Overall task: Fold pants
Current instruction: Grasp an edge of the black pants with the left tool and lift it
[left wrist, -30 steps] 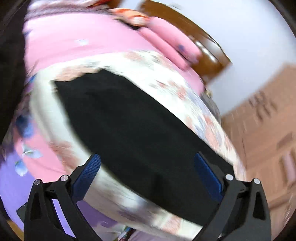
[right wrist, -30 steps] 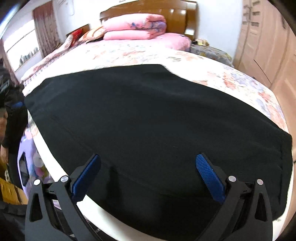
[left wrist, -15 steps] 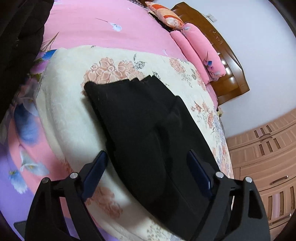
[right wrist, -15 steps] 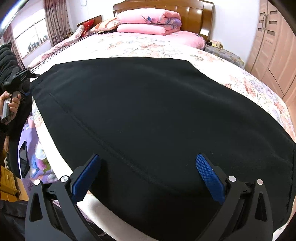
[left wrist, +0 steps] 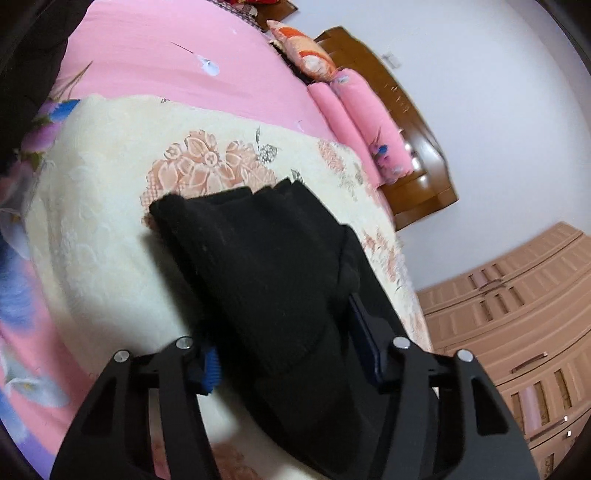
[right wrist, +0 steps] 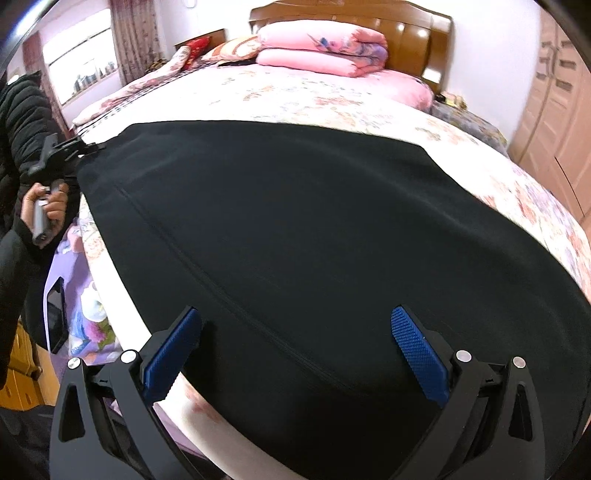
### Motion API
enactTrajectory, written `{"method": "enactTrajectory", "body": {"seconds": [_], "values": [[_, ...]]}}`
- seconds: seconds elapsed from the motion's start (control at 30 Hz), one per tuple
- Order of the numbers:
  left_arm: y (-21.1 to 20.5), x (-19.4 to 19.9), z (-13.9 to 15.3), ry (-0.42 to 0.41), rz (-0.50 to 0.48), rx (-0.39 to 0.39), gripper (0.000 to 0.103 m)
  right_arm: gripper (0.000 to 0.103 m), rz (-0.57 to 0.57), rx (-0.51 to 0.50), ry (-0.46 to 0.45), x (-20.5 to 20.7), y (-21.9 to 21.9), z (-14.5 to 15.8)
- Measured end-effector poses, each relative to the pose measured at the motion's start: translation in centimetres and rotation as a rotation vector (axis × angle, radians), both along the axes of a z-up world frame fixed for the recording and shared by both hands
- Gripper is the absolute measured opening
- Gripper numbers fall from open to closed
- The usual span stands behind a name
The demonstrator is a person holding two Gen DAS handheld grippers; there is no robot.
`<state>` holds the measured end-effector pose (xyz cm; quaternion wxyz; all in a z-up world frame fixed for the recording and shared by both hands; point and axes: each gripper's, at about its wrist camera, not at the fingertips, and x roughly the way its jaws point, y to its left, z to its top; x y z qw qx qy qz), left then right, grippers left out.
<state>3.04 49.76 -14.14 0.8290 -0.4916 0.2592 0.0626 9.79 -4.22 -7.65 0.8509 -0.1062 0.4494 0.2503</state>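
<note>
Pants (right wrist: 314, 240) lie flat and black across the foot end of the bed (right wrist: 303, 92), spread over the cream floral blanket (left wrist: 110, 221), one long seam running diagonally toward your right gripper (right wrist: 295, 347).

Right gripper: jaws spread wide, blue pads (right wrist: 419, 354) apart with nothing between them but the cloth lying below. It hovers over the near edge of the pants, at the bed's near edge. Whether the tips touch the fabric, can't tell.

Left gripper (left wrist: 288, 343): fingers drawn in around a bunched end of the pants. Cloth fills the gap and covers most of both blue pads (left wrist: 210, 367); only slivers show. Reads as clamped on the fabric. In that view the end of the pants looks layered, with stepped edges at the far tip, lying on the blanket near the bed's left edge.

From the right wrist view, your left hand (right wrist: 50, 208) holds the grey handle at the pants' far left corner, black sleeve behind it.

Rest of the scene: folded pink quilt (right wrist: 321, 48) stacked at the wooden headboard (right wrist: 417, 33), patterned pillows (right wrist: 229, 48) left of it, pink sheet (left wrist: 177, 66) beyond the blanket, wardrobe (left wrist: 524, 314) along the right wall, window with curtain (right wrist: 133, 37) on the left.
</note>
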Motion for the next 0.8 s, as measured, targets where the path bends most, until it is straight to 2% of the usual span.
{"method": "enactTrajectory", "body": {"seconds": [0.1,0.17,0.2,0.23,0.27,0.33,0.43,0.53,0.7,0.8], "values": [[-0.6,0.6,0.4,-0.031,0.011,0.021,0.077,0.099,0.072,0.029,-0.017,0.7,2.9,1.0],[-1.7,1.5,1.2,0.016,0.006,0.097,0.078,0.099,0.128,0.056,-0.021,1.4,5.1,1.5],[-2.1,2.0,1.6,0.055,0.017,0.146,0.062,0.099,0.168,0.067,-0.018,2.1,6.8,1.6],[-2.5,2.3,1.9,0.1,0.031,0.195,0.05,0.099,0.204,0.073,-0.015,2.7,8.4,1.6],[-2.9,2.6,2.2,0.122,0.023,0.223,0.046,0.099,0.238,0.078,-0.01,3.4,9.9,1.5],[-3.3,2.1,2.8,0.115,0.023,0.248,0.034,0.099,0.293,0.075,-0.001,5.1,13.3,1.4],[-4.6,1.9,4.8,0.128,0.014,0.345,0.03,0.099,0.39,0.058,-0.017,7.8,18.0,1.3],[-6.3,1.6,7.7,0.11,-0.009,0.454,0.03,0.099,0.53,0.051,0.056,9.9,22.1,0.4],[-9.2,1.5,11.4,0.072,-0.073,0.607,0.029,0.099,0.753,-0.07,0.066,9.5,26.2,-1.0],[-11.2,1.4,13.2,0.029,-0.105,0.667,0.028,0.099,0.741,-0.042,0.122,10.5,26.5,-1.6]]}}
